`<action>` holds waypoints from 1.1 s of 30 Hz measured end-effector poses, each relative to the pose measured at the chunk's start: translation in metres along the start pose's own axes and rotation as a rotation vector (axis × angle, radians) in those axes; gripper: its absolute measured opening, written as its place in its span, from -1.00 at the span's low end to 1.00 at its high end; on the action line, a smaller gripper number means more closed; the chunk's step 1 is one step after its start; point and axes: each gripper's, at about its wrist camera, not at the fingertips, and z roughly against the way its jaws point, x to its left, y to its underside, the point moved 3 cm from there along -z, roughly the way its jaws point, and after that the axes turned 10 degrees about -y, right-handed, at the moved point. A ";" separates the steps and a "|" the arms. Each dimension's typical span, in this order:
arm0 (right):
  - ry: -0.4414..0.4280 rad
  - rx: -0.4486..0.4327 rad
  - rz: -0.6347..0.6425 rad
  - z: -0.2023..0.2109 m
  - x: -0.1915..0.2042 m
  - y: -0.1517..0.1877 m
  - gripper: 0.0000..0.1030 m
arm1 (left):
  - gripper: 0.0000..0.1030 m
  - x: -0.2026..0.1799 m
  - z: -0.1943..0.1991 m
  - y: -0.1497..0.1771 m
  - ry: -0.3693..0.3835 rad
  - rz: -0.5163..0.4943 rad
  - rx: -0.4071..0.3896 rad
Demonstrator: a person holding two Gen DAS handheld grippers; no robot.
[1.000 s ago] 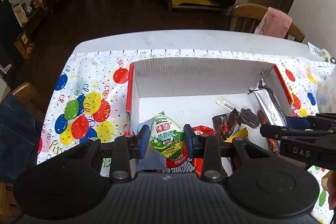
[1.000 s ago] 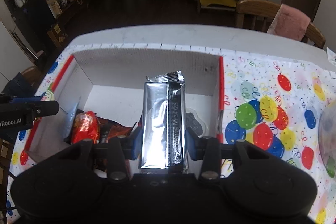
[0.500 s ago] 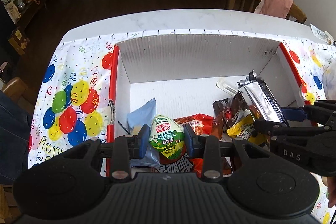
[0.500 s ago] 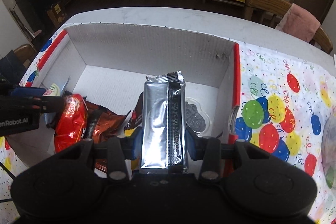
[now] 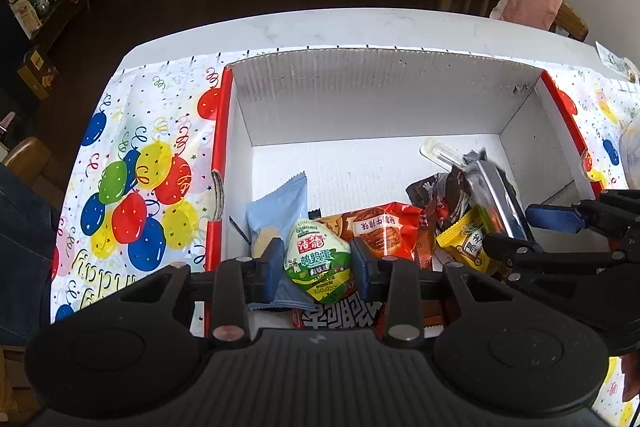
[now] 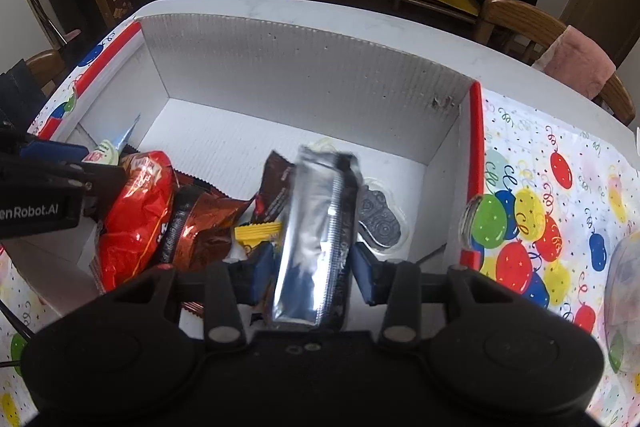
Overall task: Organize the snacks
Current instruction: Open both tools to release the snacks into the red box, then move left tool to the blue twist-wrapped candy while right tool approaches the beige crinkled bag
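green snack: small green-and-white packet [image 5: 318, 261], pinched between the pads of the left gripper [image 5: 318, 265], hanging low over the near left part of the box

silver snack: long foil pack [image 6: 318, 233], tilted a bit toward 1 o'clock in the right wrist view and blurry. It sits between the pads of the right gripper [image 6: 314, 273]; the left pad looks right against it, the right pad seems to have a sliver of a gap, so honestly can't tell if it's gripped or let go

box: white cardboard box with red edges [image 5: 376, 95], open top, both grippers are over it

pile in the box: red bag [image 6: 136, 211], brown wrapper [image 6: 204, 219], yellow packet [image 6: 258, 231] and a clear-wrapped dark cookie [image 6: 378, 217], all crowded toward the near side. The cookie is at about 2 o'clock from the right gripper, the red bag at 10 o'clock

blue packet: light blue wrapper [image 5: 276, 207], just at 11 o'clock from the green snack

under it all: balloon tablecloth [image 5: 132, 187] on a white table [image 5: 320, 27]

far side: wooden chair with a pink cloth [image 5: 528, 1] at 1 o'clock beyond the table
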 end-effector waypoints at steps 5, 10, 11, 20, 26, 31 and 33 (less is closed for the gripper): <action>-0.004 -0.012 -0.015 0.006 -0.002 0.002 -0.18 | -0.17 0.003 0.008 0.002 0.007 0.012 -0.018; -0.030 -0.048 -0.041 0.024 -0.004 0.006 -0.15 | -0.16 0.007 0.021 0.007 0.033 0.028 -0.042; -0.034 -0.057 -0.046 0.029 -0.005 0.006 -0.14 | -0.16 0.008 0.025 0.008 0.036 0.030 -0.047; -0.080 -0.150 -0.086 0.072 0.001 0.016 0.03 | -0.15 0.013 0.056 0.023 0.063 0.017 -0.106; -0.106 -0.204 -0.090 0.098 0.018 0.026 0.08 | -0.02 0.019 0.084 0.037 0.082 0.012 -0.157; -0.124 -0.242 -0.080 0.119 0.035 0.039 0.10 | 0.05 0.024 0.105 0.052 0.088 -0.004 -0.207; -0.133 -0.256 -0.077 0.127 0.041 0.044 0.19 | 0.06 0.026 0.113 0.059 0.087 -0.007 -0.225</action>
